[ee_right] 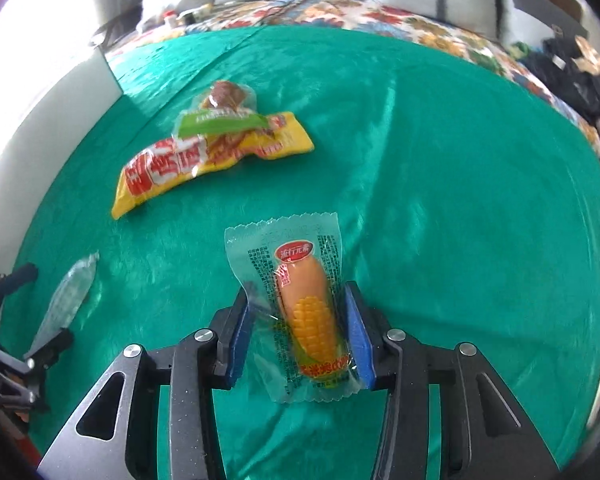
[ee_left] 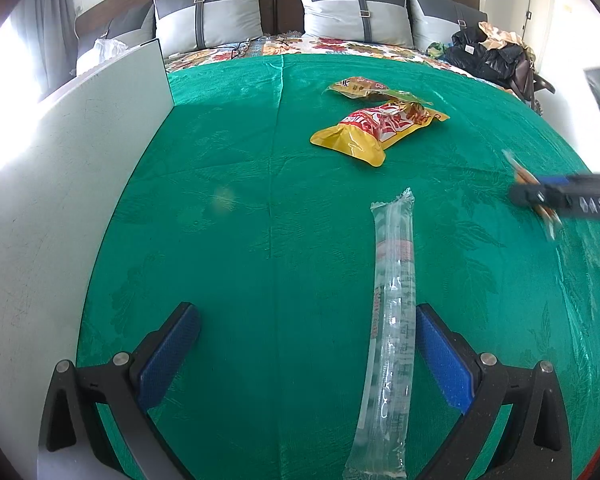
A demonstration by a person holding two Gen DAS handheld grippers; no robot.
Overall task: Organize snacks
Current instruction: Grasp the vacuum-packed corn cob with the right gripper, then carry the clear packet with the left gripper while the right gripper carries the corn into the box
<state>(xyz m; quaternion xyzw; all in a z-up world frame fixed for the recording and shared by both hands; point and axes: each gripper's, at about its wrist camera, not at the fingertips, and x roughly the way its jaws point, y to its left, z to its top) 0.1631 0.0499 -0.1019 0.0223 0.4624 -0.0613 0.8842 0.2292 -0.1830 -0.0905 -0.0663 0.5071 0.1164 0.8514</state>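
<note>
Right hand-held gripper carries a corn sausage packet; left one hangs over the clear tube packet.

The right hand-held gripper (ee_right: 298, 336) is closed on the corn sausage packet (ee_right: 306, 312), lifted off the green bedspread (ee_right: 440, 180), nearer the camera than the yellow snack bag (ee_right: 204, 160). A green-labelled packet (ee_right: 220, 116) lies on that bag. The left hand-held gripper (ee_left: 308, 352) is spread wide, the clear tube packet (ee_left: 392, 320) beside its right finger. Judged step: gathering; next, set the packet by the yellow bag and centre the left jaws on the tube.
</note>
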